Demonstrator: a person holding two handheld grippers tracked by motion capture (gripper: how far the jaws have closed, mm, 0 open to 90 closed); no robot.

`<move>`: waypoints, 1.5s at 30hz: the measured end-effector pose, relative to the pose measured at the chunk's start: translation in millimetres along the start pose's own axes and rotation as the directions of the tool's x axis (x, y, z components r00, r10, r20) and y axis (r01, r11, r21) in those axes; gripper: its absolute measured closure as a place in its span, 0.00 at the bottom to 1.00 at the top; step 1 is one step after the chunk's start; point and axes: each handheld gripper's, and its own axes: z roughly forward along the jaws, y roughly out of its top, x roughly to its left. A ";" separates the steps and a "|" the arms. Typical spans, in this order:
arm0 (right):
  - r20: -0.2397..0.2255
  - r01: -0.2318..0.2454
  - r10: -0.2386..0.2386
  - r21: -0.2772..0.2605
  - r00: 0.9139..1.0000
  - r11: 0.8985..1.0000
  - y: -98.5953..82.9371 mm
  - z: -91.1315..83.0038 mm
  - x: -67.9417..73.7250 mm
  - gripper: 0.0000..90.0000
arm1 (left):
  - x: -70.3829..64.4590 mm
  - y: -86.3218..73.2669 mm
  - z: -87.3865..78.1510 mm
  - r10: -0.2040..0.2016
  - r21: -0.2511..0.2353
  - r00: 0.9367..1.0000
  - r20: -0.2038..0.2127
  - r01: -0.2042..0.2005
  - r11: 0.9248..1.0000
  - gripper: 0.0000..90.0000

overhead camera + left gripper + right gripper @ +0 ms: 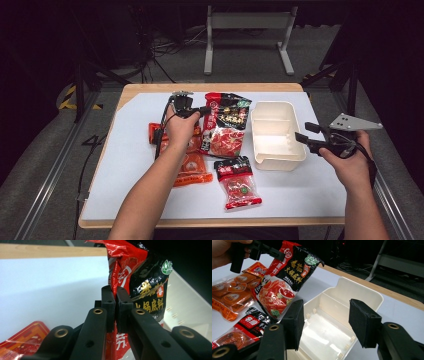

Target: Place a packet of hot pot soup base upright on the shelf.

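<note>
A red and black sauce packet (227,124) (287,277) hangs tilted beside the cream box (276,135) (332,322), its lower end near the table. My left gripper (202,110) (116,307) is shut on the packet's upper left edge (135,277). My right gripper (303,134) (325,323) stands open over the right side of the cream box with nothing between its jaws. The box is empty and has a divider inside.
An orange packet (192,165) (232,292) lies under the left forearm. A smaller red and black packet (238,181) (244,327) lies near the front of the white mat (130,165). A metal frame (247,30) stands on the floor beyond the table.
</note>
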 end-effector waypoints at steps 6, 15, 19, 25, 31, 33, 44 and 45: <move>0.000 0.006 -0.006 -0.003 1.000 1.000 0.8 0.1 0.7 0.53 | -9.0 1.2 -12.2 0.046 -0.053 0.999 0.020 -0.045 0.998 0.97; -0.005 0.019 -0.019 0.000 1.000 1.000 4.1 3.0 5.8 0.52 | -31.3 -2.2 -34.5 0.155 -0.137 0.988 0.007 -0.152 0.979 0.97; -0.016 0.033 -0.033 -0.006 0.999 0.999 8.2 4.6 10.5 0.52 | -40.1 -3.3 -43.6 0.192 -0.165 0.981 0.009 -0.188 0.968 0.97; -0.046 0.037 -0.038 -0.019 0.998 0.999 14.4 8.4 19.2 0.51 | -55.0 -6.2 -61.4 0.240 -0.226 0.970 0.033 -0.227 0.947 0.97; -0.099 0.035 -0.040 -0.051 0.994 0.998 22.5 11.0 30.9 0.50 | -65.9 -12.8 -76.1 0.264 -0.268 0.963 0.050 -0.242 0.933 0.97; -0.122 0.030 -0.038 -0.066 0.992 0.997 25.4 11.6 35.6 0.50 | -68.9 -16.0 -81.1 0.274 -0.277 0.960 0.056 -0.249 0.928 0.97; -0.242 0.039 -0.065 -0.113 0.968 0.993 39.4 21.0 67.2 0.48 | -81.4 -34.4 -104.4 0.314 -0.294 0.945 0.089 -0.276 0.915 0.97; -0.242 0.039 -0.065 -0.113 0.968 0.993 39.4 21.0 67.2 0.48 | -81.4 -34.4 -104.4 0.314 -0.294 0.945 0.089 -0.276 0.915 0.97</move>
